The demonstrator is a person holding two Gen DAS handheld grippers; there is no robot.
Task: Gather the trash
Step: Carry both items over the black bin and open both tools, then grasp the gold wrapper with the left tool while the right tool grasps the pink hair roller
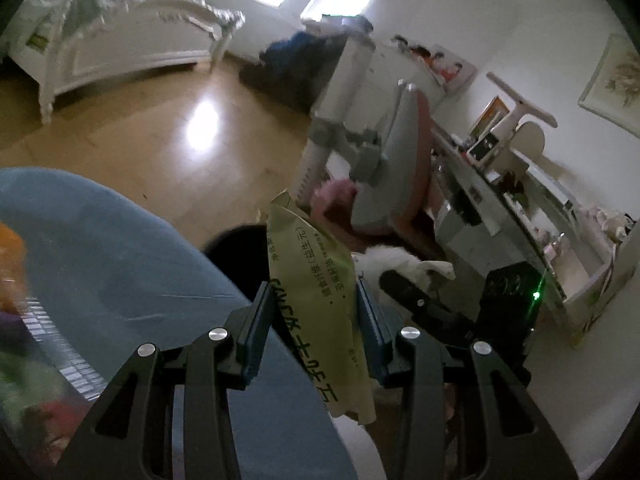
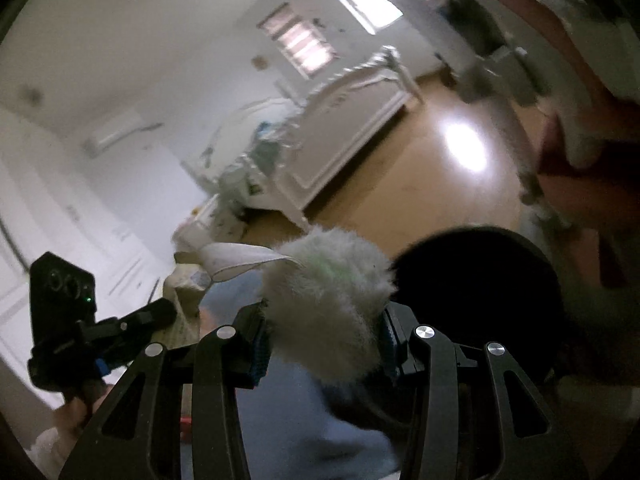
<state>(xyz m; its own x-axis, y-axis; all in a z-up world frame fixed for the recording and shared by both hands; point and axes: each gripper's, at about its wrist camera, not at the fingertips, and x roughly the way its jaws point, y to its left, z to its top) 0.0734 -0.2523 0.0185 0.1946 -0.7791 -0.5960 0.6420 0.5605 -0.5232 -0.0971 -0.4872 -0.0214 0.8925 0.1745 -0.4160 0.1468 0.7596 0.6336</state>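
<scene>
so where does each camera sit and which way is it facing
Left wrist: on the left gripper, looking along its fingers past a held green wrapper to a desk and bed; the right gripper shows.
Right wrist: on the right gripper, looking past a held white furry thing to the bed; the left gripper shows.
Shared: the bed, a black bin, both grippers.

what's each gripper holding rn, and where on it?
Left gripper: green snack wrapper, clamped across its lower-middle. Right gripper: white fluffy item, gripped around its middle.
</scene>
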